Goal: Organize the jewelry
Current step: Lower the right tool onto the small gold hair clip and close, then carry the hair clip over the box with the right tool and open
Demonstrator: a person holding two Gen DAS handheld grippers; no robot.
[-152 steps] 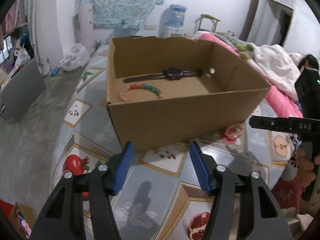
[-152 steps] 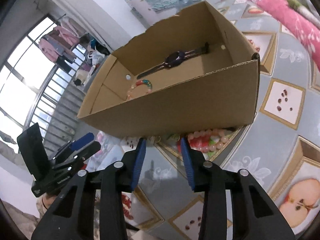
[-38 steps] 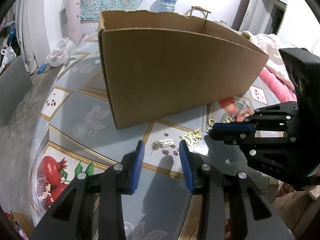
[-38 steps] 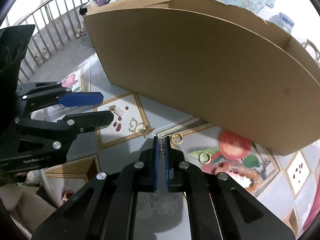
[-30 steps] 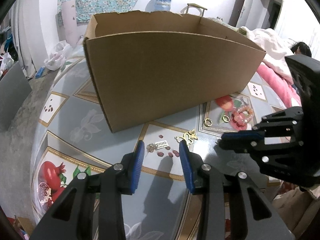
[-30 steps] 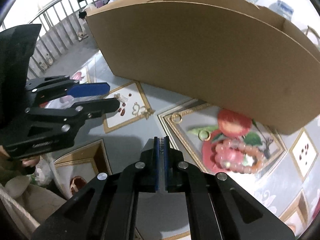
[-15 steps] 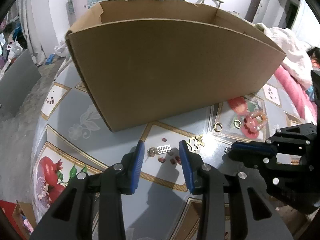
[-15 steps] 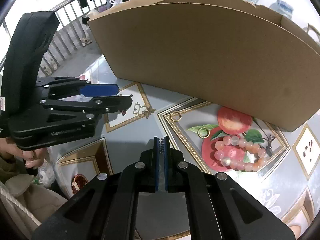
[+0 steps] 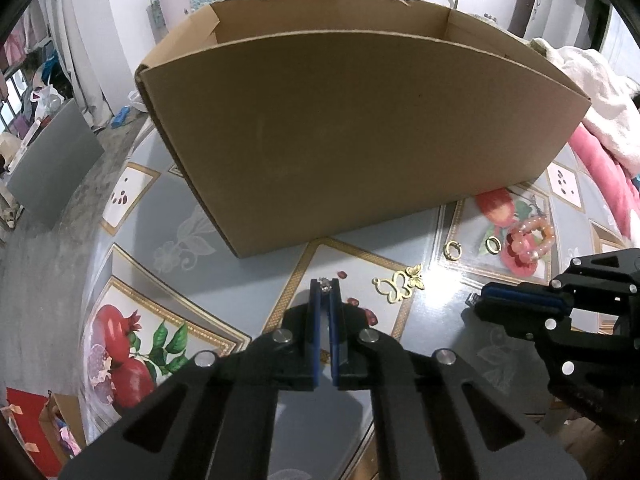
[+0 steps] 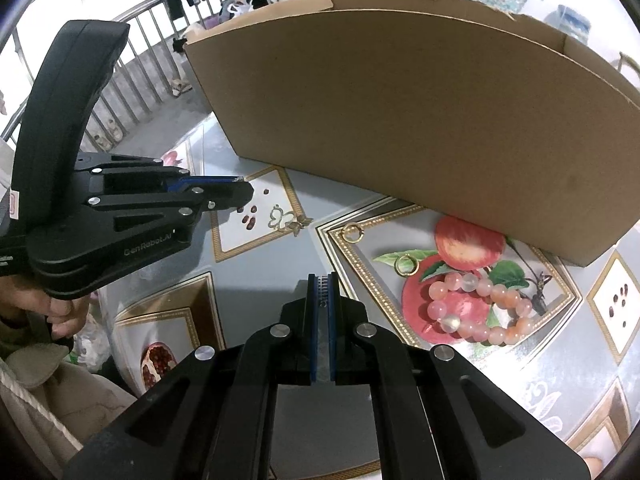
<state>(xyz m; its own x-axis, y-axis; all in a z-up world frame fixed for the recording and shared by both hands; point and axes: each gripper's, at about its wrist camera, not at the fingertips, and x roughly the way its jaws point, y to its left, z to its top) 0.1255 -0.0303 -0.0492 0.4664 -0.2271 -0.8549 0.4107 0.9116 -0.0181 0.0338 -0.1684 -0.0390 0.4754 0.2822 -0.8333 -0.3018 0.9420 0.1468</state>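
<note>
My left gripper (image 9: 325,294) has its jaws closing on a small sparkly silver jewel piece (image 9: 325,286), pads pressed on it, just above the table near the box's front wall. From the right wrist view, the left gripper (image 10: 240,185) shows at the left. My right gripper (image 10: 323,284) is shut on a small silver toothed piece (image 10: 323,280); in the left wrist view the right gripper (image 9: 476,302) sits at the right. On the table lie a gold butterfly pendant (image 9: 400,282) (image 10: 286,218), two gold rings (image 9: 452,250) (image 10: 352,232) and a pink bead bracelet (image 9: 532,238) (image 10: 480,308).
A big open cardboard box (image 9: 360,132) (image 10: 420,100) stands just behind the jewelry; its inside is hidden. The round table (image 9: 180,240) has a fruit-patterned cloth and drops off at the left. A person's hand (image 10: 52,312) grips the left tool. Pink bedding (image 9: 600,168) lies at the right.
The left gripper's jaws, apart half a second ago around the small silver piece, have shut on it. The right gripper stays shut on its toothed piece and barely moved.
</note>
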